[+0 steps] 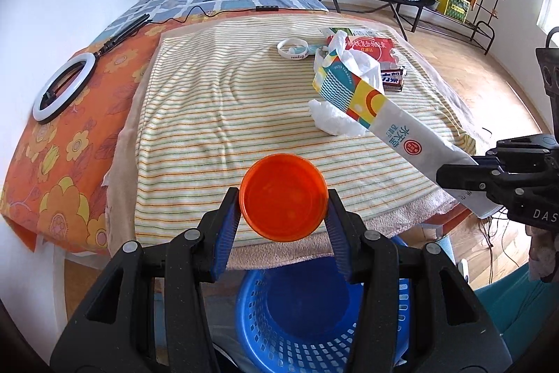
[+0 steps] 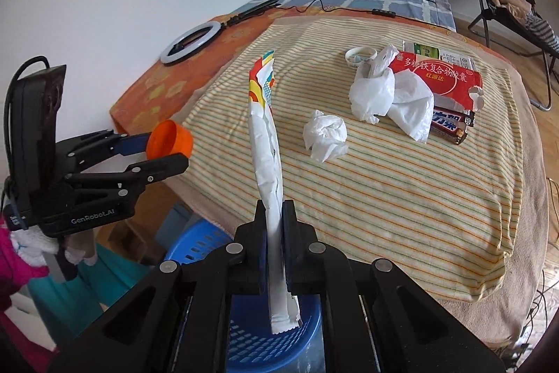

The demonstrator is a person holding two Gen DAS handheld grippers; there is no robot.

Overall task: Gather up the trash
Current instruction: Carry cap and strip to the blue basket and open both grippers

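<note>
Blue basket [image 1: 297, 313] below: left claw [image 1: 283, 198] gripping orange cup [image 1: 283, 196], right claw [image 2: 276, 233] pinching wrapper [image 2: 269, 142]; release both directly overhead.

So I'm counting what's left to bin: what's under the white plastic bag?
The white plastic bag lies over the red box and the chocolate bars; anything else beneath is covered.

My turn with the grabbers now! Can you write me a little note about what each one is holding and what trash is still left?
Left gripper: shut on the orange cup, above the blue basket.
Right gripper: shut on the long white wrapper, its lower end over the basket.
Done: nothing can be seen in the basket yet.
Left on the striped blanket: crumpled tissue, white plastic bag, red box, candy bar, white wristband.
</note>
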